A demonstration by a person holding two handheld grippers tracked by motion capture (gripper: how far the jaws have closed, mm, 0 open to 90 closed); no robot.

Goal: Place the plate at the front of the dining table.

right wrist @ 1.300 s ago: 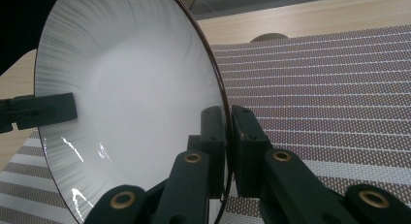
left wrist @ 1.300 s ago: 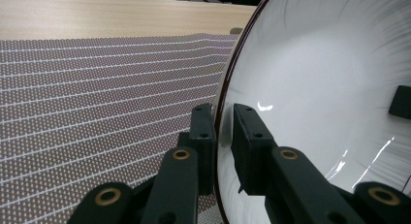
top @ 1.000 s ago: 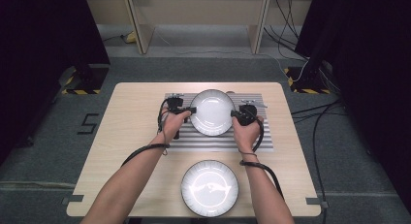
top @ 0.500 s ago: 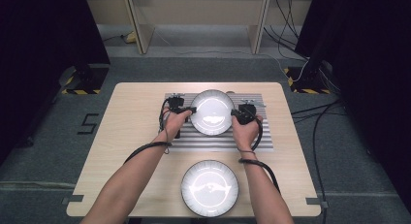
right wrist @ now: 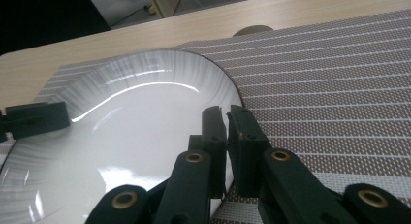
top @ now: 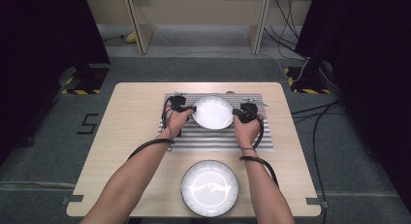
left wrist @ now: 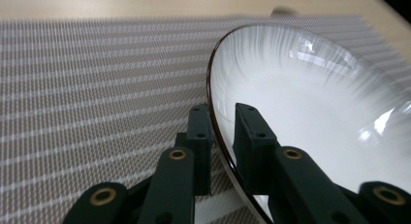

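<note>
**Two-handed plate carry: keep both rim grips level**

The left gripper and right gripper each pinch opposite edges of the white plate, over the striped placemat. Judged best: move both hands together, level, no twisting, or the rim may slip. A second plate sits nearer.

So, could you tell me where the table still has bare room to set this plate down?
The table's left strip, beside the mat, is bare wood, and so is the narrower right strip. The mat's near half, between the held plate and the front plate, is free too. The mat's far middle is crowded: both grippers pinch the plate's rim there.
</note>
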